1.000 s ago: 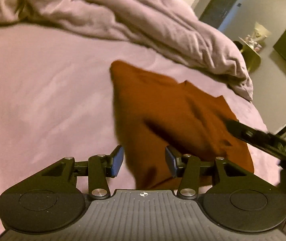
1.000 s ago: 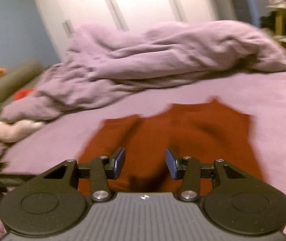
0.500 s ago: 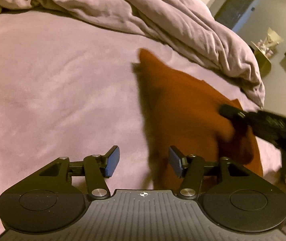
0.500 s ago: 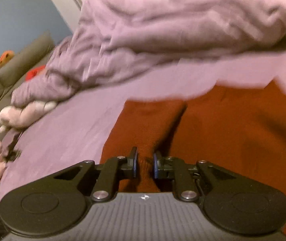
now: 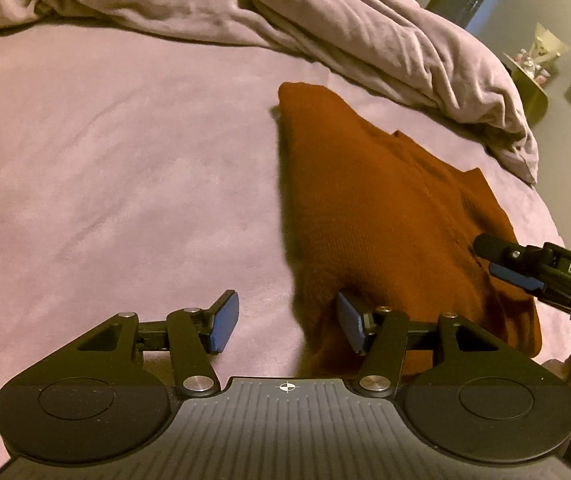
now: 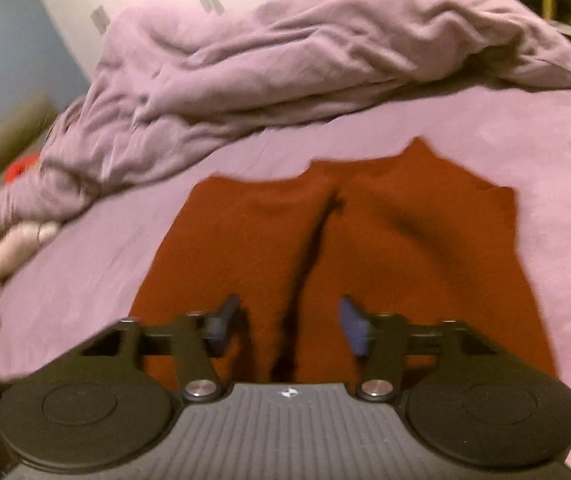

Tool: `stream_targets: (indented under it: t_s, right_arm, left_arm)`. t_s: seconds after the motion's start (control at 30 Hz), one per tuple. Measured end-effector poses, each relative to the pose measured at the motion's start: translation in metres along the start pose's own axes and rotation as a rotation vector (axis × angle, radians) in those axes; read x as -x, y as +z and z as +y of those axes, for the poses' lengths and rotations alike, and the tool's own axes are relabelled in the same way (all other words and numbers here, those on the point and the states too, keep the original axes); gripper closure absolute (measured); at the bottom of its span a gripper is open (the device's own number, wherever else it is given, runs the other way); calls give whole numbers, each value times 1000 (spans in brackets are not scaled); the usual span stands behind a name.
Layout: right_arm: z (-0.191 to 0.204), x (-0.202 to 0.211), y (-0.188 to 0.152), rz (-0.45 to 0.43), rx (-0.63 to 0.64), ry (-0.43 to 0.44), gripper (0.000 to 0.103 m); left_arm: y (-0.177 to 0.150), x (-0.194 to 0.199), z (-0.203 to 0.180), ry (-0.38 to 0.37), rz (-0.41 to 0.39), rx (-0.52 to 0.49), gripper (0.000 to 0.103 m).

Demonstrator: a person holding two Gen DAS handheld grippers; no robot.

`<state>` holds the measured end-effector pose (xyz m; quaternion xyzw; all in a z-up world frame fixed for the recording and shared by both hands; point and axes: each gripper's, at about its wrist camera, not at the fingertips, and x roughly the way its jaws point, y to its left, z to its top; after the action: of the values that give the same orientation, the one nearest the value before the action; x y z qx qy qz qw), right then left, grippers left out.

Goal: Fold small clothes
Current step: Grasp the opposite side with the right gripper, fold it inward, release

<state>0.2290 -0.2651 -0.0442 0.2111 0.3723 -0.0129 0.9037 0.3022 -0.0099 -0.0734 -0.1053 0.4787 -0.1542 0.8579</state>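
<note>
A rust-brown knit garment lies folded flat on the mauve bed sheet. My left gripper is open and empty at the garment's near left edge, its right finger against the cloth. The right gripper shows at the right edge of the left wrist view, over the garment's near right part. In the right wrist view the garment fills the middle, with a dark seam between two folded halves. My right gripper is open and empty just above it.
A crumpled mauve duvet is heaped along the far side of the bed, also in the right wrist view. A soft toy lies at the left. The bed's right edge drops to the floor, with a small side table beyond.
My right gripper was shut on the garment half a second ago and has opened and pulled back. The left gripper shifted left, staying open.
</note>
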Motion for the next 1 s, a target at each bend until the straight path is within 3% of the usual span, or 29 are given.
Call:
stream_targets:
  t_s: [0.1, 0.2, 0.4, 0.43, 0.5, 0.57, 0.6, 0.7, 0.77, 0.8, 0.83, 0.9, 1.0]
  right_arm:
    - [-20, -6, 4, 38, -70, 7, 41]
    - [-26, -27, 5, 119, -132, 73, 40]
    - [-11, -46, 15, 129, -181, 239, 43]
    - [-6, -49, 16, 127, -160, 225, 48]
    - [5, -56, 16, 145, -109, 182, 81]
    - [23, -53, 20, 123, 8, 113, 85]
    - [44, -45, 23, 85, 151, 33, 86]
    - [93, 1, 27, -151, 535, -138, 87]
    - [99, 24, 14, -279, 707, -270, 87]
    - [92, 27, 9, -296, 748, -326, 87]
    - [78, 27, 7, -274, 733, -354, 87]
    - [32, 20, 10, -178, 558, -385, 87]
    - [-11, 5, 0, -46, 475, -399, 84]
  left_arm:
    - [0, -1, -3, 7, -4, 7, 43]
    - [-1, 0, -5, 19, -9, -6, 43]
    - [-1, -1, -3, 20, 0, -3, 43]
    - [-1, -1, -4, 23, 2, -5, 43]
    - [-2, -1, -6, 45, 5, -14, 43]
    - [-3, 5, -8, 53, 3, -18, 43]
    - [-4, 10, -9, 49, 2, -15, 42]
    - [-9, 22, -16, 21, 3, -24, 37]
    - [-14, 25, -24, 6, 5, -43, 36]
    - [-17, 24, -29, -2, 11, -52, 36]
    - [-19, 21, -34, -8, 22, -59, 36]
    - [-24, 11, -46, -14, 56, -69, 36]
    - [-30, 1, -58, -38, 97, -67, 36]
